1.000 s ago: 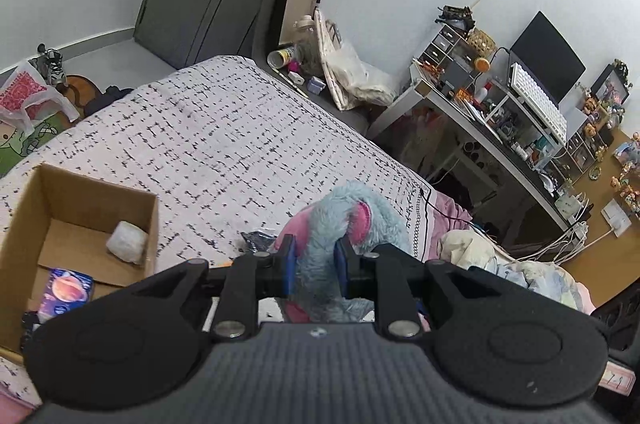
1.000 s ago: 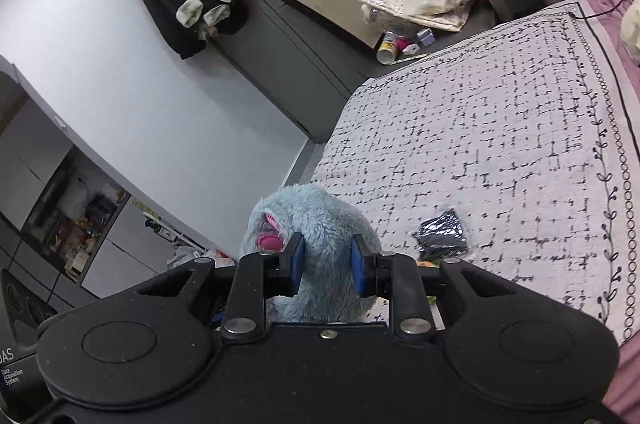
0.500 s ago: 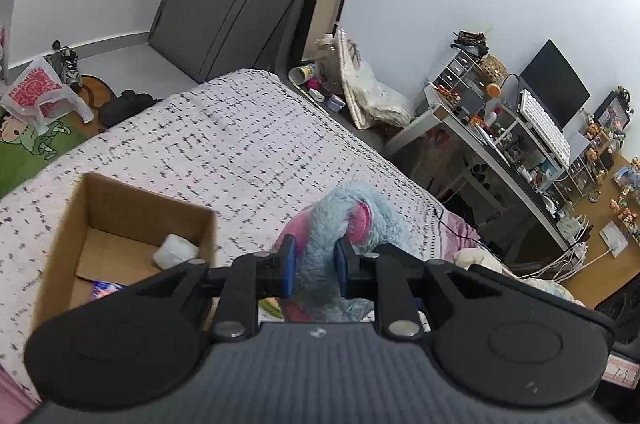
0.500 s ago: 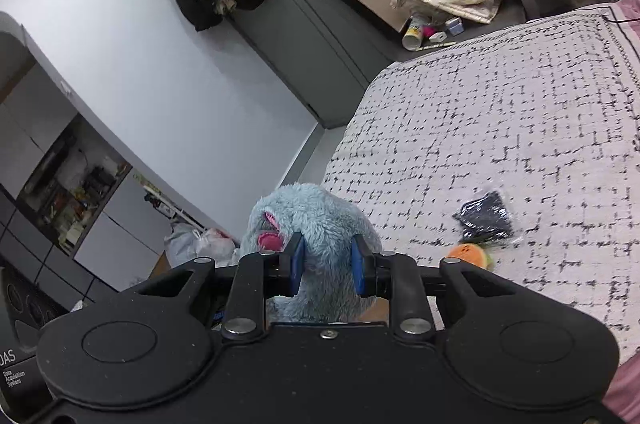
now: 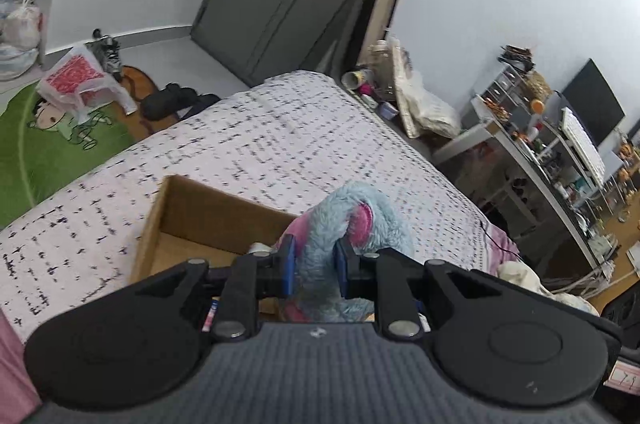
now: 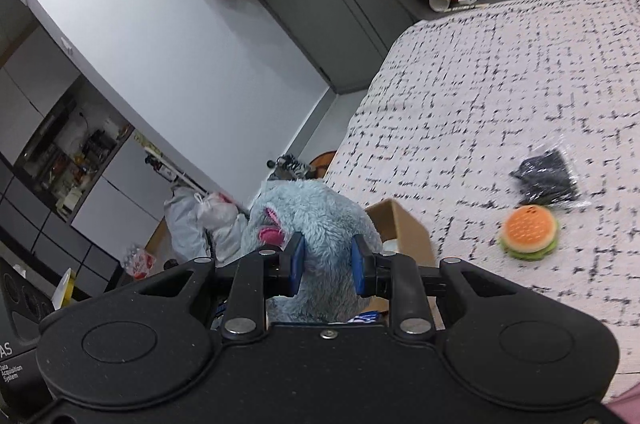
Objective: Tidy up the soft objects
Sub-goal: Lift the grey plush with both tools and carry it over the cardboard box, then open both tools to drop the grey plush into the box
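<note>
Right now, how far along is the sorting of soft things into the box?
Partway. Both the left gripper and right gripper have their jaws clamped on the blue plush toy, held above the cardboard box, not released. A burger toy and a dark packet lie on the bed, unsorted.

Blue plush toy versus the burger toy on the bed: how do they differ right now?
The blue plush toy is held up by both claws, left claw and right claw, each shut on it; the burger toy lies loose on the bed. The plush toy is shaggy blue with pink patches and far bigger; the burger toy is small, smooth, orange and green. The plush toy hangs by the cardboard box; the burger toy sits outside it.
</note>
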